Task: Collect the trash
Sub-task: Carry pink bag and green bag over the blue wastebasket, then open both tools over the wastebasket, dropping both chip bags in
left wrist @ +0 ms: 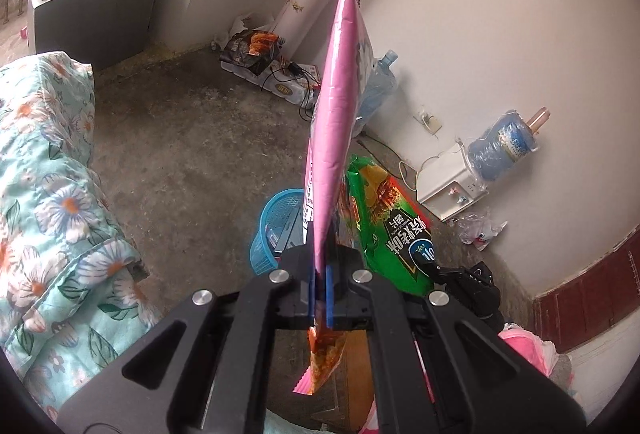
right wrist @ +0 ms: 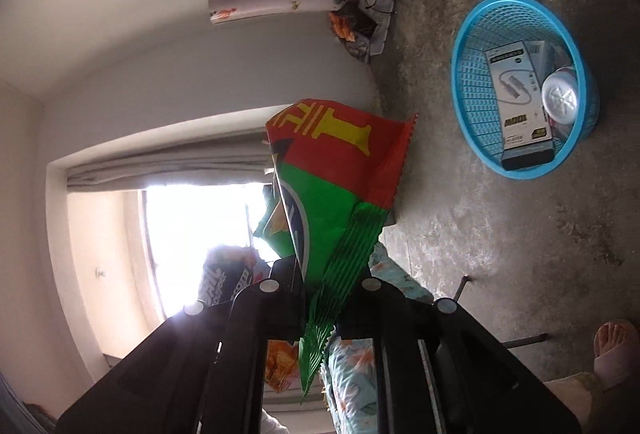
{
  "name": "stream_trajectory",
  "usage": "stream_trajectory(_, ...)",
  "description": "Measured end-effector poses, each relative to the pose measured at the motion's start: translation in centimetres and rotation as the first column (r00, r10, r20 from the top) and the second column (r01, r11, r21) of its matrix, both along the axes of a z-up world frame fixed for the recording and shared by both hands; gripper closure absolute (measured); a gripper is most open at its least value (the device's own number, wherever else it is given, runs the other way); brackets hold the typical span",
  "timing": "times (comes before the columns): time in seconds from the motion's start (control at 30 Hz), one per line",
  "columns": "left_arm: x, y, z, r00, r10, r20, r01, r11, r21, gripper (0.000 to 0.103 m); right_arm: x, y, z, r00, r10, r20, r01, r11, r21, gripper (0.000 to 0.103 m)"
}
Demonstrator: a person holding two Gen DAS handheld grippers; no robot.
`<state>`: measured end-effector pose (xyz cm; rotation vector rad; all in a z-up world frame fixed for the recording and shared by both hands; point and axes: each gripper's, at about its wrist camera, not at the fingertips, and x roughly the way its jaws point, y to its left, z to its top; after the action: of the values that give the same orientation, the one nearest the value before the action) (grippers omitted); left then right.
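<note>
The left tool (left wrist: 320, 290) is clamped on a pink bag (left wrist: 334, 138); the right tool (right wrist: 320, 298) on a green bag (right wrist: 324, 210), above the blue basket (right wrist: 468, 122).

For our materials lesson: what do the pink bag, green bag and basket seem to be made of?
Pink bag: glossy plastic film, judging by sheen and crimped end.
Green bag: similar film, creased, with a serrated seal.
Basket: blue moulded plastic, likely rigid, with open lattice walls.
</note>
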<state>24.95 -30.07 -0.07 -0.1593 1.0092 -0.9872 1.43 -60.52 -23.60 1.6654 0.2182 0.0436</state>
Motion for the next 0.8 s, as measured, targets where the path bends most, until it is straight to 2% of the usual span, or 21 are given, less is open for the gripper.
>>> stream_trajectory(0.13,0.9,-0.5,-0.8,1.000,0.005,-0.004,-0.005,1.000,0.025,0.101,1.4,-2.2,-3.3,0.996,-0.023,-0.085,0.025,0.999,0.023,0.093)
stream_trajectory(0.2,1.2,-0.8,-1.3,1.000,-0.001,-0.006,0.001,0.999,0.041,0.101,2.5,-3.2,-4.7,0.990,-0.029,-0.135,0.030,1.000,0.006,0.093)
stream_trajectory(0.3,1.5,-1.8,-2.2,1.000,-0.009,-0.016,0.010,0.998,0.065,0.101,4.0,-5.2,-7.4,0.969,-0.055,-0.239,0.052,0.998,-0.019,0.090)
stream_trajectory(0.33,1.7,-1.8,-2.5,1.000,-0.011,-0.020,0.013,0.997,0.071,0.101,4.4,-5.9,-8.5,0.958,-0.059,-0.282,0.055,0.998,-0.023,0.085)
stream_trajectory(0.37,1.8,-2.0,-2.8,1.000,-0.013,-0.024,0.015,0.997,0.078,0.101,4.8,-6.6,-9.8,0.942,-0.058,-0.331,0.054,0.998,-0.023,0.068)
stream_trajectory(0.4,1.9,-2.2,-3.1,0.999,-0.015,-0.029,0.017,0.996,0.082,0.101,5.2,-7.2,-10.9,0.920,-0.060,-0.388,0.053,0.998,-0.031,0.059)
stream_trajectory(0.43,2.0,-2.4,-3.4,0.999,-0.017,-0.033,0.020,0.996,0.086,0.101,5.3,-7.7,-11.7,0.883,-0.074,-0.463,0.055,0.997,-0.054,0.051)
stream_trajectory(0.5,2.1,-2.9,-3.8,0.999,-0.023,-0.040,0.027,0.995,0.091,0.101,5.3,-8.2,-13.0,0.843,-0.083,-0.531,0.042,0.995,-0.088,0.051)
stream_trajectory(0.57,2.1,-3.6,-4.2,0.998,-0.036,-0.046,0.040,0.995,0.096,0.101,4.9,-8.3,-13.5,0.823,-0.082,-0.562,0.033,0.995,-0.096,0.049)
stream_trajectory(0.67,2.3,-4.8,-4.8,0.997,-0.057,-0.050,0.062,0.993,0.105,0.101,3.5,-7.6,-13.3,0.813,-0.097,-0.575,0.027,0.991,-0.129,0.044)
stream_trajectory(0.73,2.3,-5.9,-5.3,0.995,-0.068,-0.066,0.075,0.992,0.106,0.101,2.3,-7.1,-12.9,0.818,-0.121,-0.562,0.043,0.988,-0.150,0.042)
stream_trajectory(0.8,2.5,-7.5,-5.8,0.991,-0.088,-0.096,0.098,0.990,0.103,0.101,2.4,-7.0,-13.1,0.820,-0.098,-0.564,0.016,0.989,-0.149,0.042)
